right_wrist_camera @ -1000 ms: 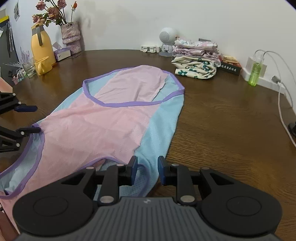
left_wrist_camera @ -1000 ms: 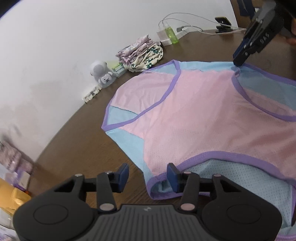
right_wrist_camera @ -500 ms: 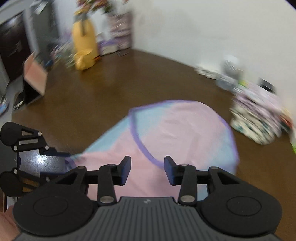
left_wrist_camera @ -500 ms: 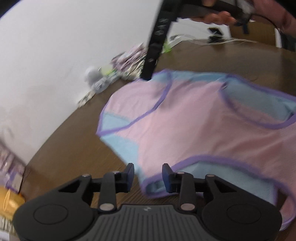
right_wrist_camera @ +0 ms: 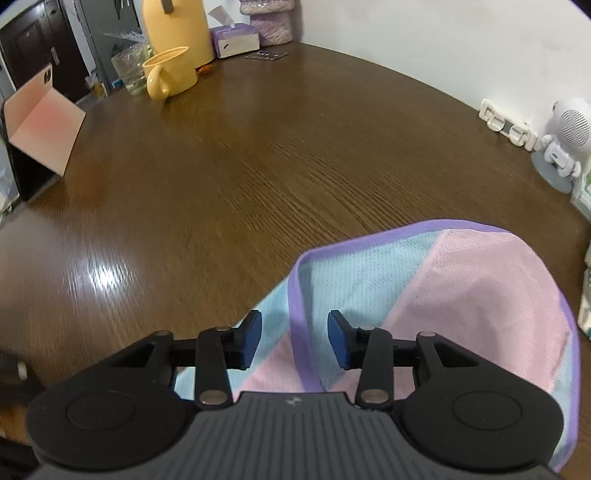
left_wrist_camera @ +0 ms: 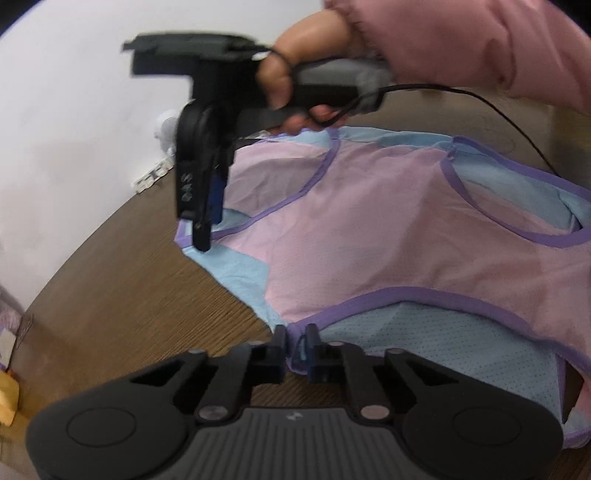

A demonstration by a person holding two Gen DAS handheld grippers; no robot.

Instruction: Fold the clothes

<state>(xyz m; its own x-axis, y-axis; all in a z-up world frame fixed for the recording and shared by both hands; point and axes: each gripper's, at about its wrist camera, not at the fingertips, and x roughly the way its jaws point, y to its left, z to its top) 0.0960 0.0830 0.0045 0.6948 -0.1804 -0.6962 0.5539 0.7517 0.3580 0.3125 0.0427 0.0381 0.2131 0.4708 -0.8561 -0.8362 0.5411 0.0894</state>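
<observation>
- Lying spread across the brown wooden table (right_wrist_camera: 258, 155), the pink and blue top (left_wrist_camera: 388, 221) with purple trim covers the near right part of the tabletop.
- The left gripper (left_wrist_camera: 295, 345) sits low at the near edge of the top, its two fingers drawn close together and clamped on the purple-trimmed hem.
- The right gripper (right_wrist_camera: 291, 339) hangs over the far rounded end of the top, its blue-padded fingers well apart with a purple seam running between them; no cloth is pinched.
- From the left wrist view, the right gripper points down toward the far left corner of the top, held by a hand (left_wrist_camera: 295, 62) in a pink sleeve (left_wrist_camera: 461, 44).
- A yellow jug (right_wrist_camera: 177, 33) and yellow mug (right_wrist_camera: 170, 74) stand at the far side of the table, beside a tissue box (right_wrist_camera: 236, 40).
- A small white robot figure (right_wrist_camera: 565, 144) stands near the wall, well apart from the top.
</observation>
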